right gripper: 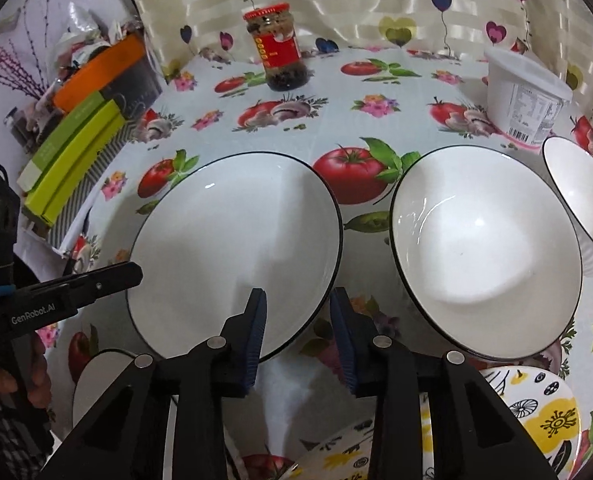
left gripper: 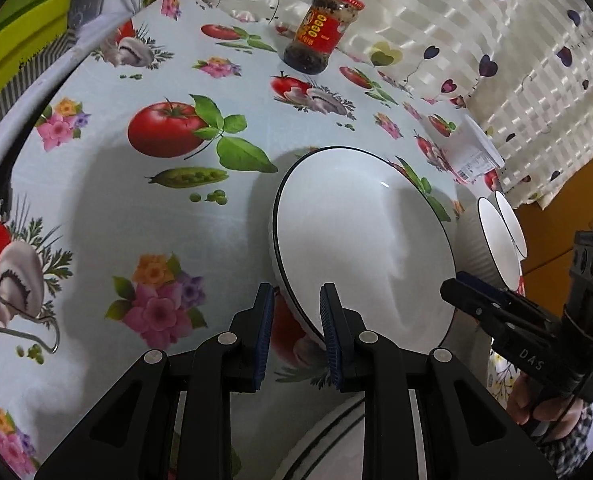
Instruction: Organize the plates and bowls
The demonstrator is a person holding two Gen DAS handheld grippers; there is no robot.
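Apparently both are closing in to lift the white plate (right gripper: 236, 248) at mid-desk (right gripper: 336, 92). Left hand-held gripper (left gripper: 296, 328) straddles its left rim, right hand-held gripper (right gripper: 298, 332) its near-right rim; both spread, neither pinching. Next: clamp both, then lift level.

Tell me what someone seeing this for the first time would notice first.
Probably the large white plate with a thin black rim in the middle of the bright tomato-and-flower tablecloth, with a white bowl just right of it. Behind them, near the curtain, stands a red-labelled jar.
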